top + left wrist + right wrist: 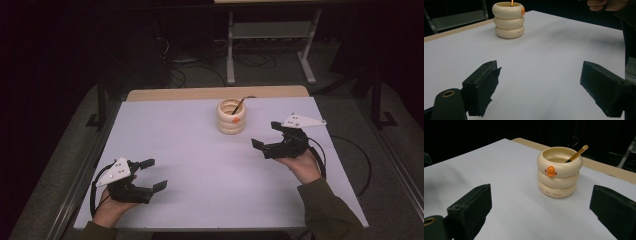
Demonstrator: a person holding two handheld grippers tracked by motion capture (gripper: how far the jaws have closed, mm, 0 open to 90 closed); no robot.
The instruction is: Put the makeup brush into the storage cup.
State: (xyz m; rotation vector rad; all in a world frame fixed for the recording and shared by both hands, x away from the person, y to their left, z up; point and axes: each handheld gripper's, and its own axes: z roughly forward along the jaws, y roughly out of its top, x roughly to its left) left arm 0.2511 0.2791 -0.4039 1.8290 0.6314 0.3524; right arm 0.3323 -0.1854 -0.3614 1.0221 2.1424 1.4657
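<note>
**Two grippers, one ringed cup, one stick**

From the high view, one cream cup [231, 116] built of three stacked rings stands toward the far middle of the white table [200, 150], with one thin wooden stick [238, 105] leaning inside it. The left gripper [154, 174] sits at the near left corner, jaws apart and holding nothing; the right gripper [267, 135] hovers just right of the cup, jaws likewise spread wide with nothing between them.

The right gripper view adds detail: an orange beak-like knob [550, 171] on the cup's top ring and small lettering along the bottom ring, too small to read. The left gripper view shows the cup from its other side, plus the person's other hand [604, 4] at the top right edge.
</note>
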